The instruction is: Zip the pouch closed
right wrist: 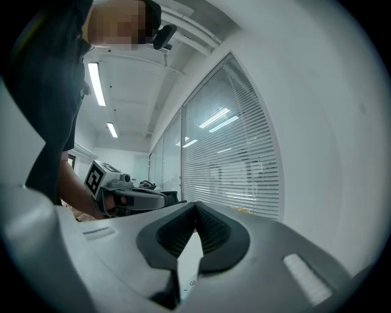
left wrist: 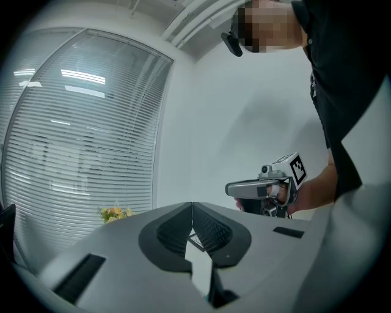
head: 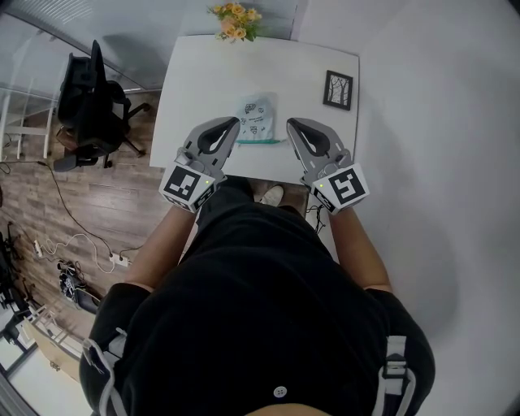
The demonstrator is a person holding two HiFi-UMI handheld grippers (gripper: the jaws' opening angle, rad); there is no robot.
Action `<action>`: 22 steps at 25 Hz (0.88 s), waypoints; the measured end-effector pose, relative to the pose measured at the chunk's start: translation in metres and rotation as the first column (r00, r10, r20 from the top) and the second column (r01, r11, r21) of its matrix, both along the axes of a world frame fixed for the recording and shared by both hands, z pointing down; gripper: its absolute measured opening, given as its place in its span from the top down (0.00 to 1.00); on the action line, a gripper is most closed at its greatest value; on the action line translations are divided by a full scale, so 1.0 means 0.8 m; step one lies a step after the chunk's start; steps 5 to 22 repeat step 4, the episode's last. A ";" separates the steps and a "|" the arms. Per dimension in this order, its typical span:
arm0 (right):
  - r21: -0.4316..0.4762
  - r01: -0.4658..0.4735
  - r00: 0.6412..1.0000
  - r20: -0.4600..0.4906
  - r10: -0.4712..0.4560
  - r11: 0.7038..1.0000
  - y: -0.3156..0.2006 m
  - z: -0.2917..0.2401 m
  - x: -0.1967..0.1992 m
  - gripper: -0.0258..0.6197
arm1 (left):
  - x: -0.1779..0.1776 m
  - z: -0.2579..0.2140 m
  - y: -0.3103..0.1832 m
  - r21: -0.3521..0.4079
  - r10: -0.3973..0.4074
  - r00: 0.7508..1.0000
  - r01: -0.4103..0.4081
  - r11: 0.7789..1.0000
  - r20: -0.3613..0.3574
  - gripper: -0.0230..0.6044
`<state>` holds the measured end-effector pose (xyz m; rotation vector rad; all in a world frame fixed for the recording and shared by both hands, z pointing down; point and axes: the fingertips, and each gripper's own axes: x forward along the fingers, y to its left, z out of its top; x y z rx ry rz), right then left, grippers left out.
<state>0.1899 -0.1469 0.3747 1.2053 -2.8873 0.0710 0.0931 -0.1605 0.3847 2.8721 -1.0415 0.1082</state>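
Flowers (head: 235, 19) at table (head: 195, 73) far edge; framed picture (head: 338, 89) right of pouch (head: 257, 116).

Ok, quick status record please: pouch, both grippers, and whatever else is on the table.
pouch: lying flat, centre; zip is teal, along its near edge, too small to tell if closed
left gripper: shut, empty, left of pouch
right gripper: shut, empty, right of pouch
table: white; flowers at far edge, picture frame at right
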 end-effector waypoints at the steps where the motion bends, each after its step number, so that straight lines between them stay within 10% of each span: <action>1: -0.001 0.002 1.000 -0.001 -0.002 1.000 0.000 0.001 0.000 0.94 | 0.000 0.001 0.000 -0.003 0.000 1.000 0.000 1.000 0.001 0.95; 22: -0.004 0.007 1.000 -0.007 -0.007 1.000 0.000 0.003 -0.001 0.94 | 0.000 0.006 0.000 -0.014 -0.004 1.000 0.004 1.000 0.011 0.95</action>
